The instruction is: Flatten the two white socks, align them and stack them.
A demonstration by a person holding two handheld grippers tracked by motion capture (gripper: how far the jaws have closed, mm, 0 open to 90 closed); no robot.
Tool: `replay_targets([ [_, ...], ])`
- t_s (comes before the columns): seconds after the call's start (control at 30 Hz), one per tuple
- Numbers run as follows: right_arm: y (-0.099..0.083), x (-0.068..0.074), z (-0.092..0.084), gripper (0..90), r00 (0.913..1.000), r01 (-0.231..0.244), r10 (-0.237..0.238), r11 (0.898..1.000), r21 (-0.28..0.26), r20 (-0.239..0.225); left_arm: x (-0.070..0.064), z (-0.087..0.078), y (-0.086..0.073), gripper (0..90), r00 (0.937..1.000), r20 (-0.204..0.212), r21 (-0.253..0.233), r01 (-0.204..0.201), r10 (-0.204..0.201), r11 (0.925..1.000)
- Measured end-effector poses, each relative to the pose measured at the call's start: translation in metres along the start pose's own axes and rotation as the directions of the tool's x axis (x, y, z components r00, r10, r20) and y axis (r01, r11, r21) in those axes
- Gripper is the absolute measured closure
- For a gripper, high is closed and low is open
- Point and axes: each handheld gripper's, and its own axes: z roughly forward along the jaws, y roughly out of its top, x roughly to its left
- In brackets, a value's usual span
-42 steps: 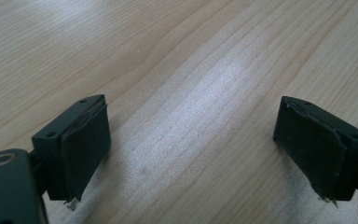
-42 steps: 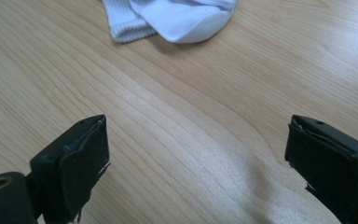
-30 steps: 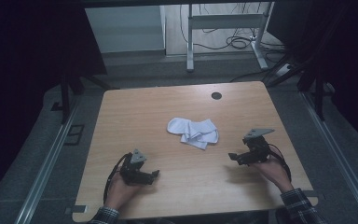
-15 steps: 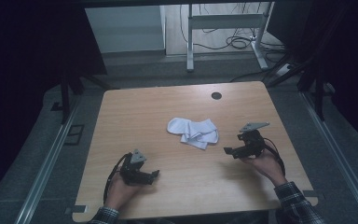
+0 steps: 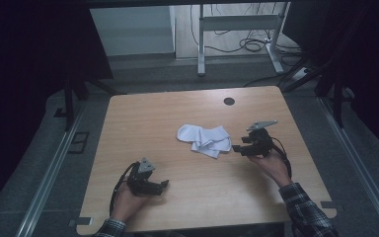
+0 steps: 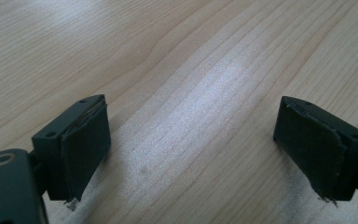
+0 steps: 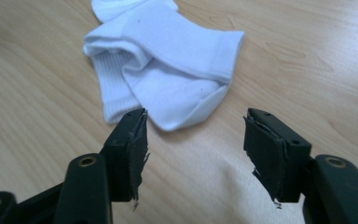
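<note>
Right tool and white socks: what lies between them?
Only bare wooden table between the open right tool and the white socks, in the right gripper view.

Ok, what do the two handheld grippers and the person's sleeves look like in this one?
Both the left gripper and right gripper are black, each with a grey three-cornered plate on top and a black trailing cable. Their jaws are blocky, faced with dark, frayed-edged pads. Both sleeves, like the right sleeve, are dark plaid.

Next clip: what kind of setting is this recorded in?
Probably a lab or data-collection workspace: a bare wooden table on grey carpet, dark screens around it, loose cables on the floor beyond, and white socks as the lone prop.
</note>
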Motion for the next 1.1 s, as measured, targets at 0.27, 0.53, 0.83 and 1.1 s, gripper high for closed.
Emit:
replay_targets([
  [0.27, 0.013, -0.001, 0.013, 43.2, 0.9999, -0.012, 0.012, 1.0, -0.001, 0.012, 0.0, 0.0, 0.0, 11.0, 1.0, 0.0, -0.002, 0.001, -0.001, 1.0],
  [0.53, 0.027, -0.006, 0.025, 49.8, 0.9992, -0.027, 0.026, 0.999, 0.018, 0.029, 0.0, 0.0, 0.0, 10.9, 1.0, 0.0, -0.002, 0.001, -0.001, 1.0],
  [0.83, 0.039, -0.012, 0.041, 60.0, 0.9979, -0.058, 0.057, 0.998, 0.038, 0.031, 0.0, 0.0, 0.0, 11.0, 1.0, 0.0, -0.001, 0.0, 0.0, 1.0],
  [1.1, 0.044, -0.011, 0.055, 63.1, 0.9976, -0.042, 0.038, 0.997, 0.063, 0.058, 0.0, 0.0, 0.0, 10.9, 1.0, 0.0, -0.001, 0.0, 0.0, 1.0],
])
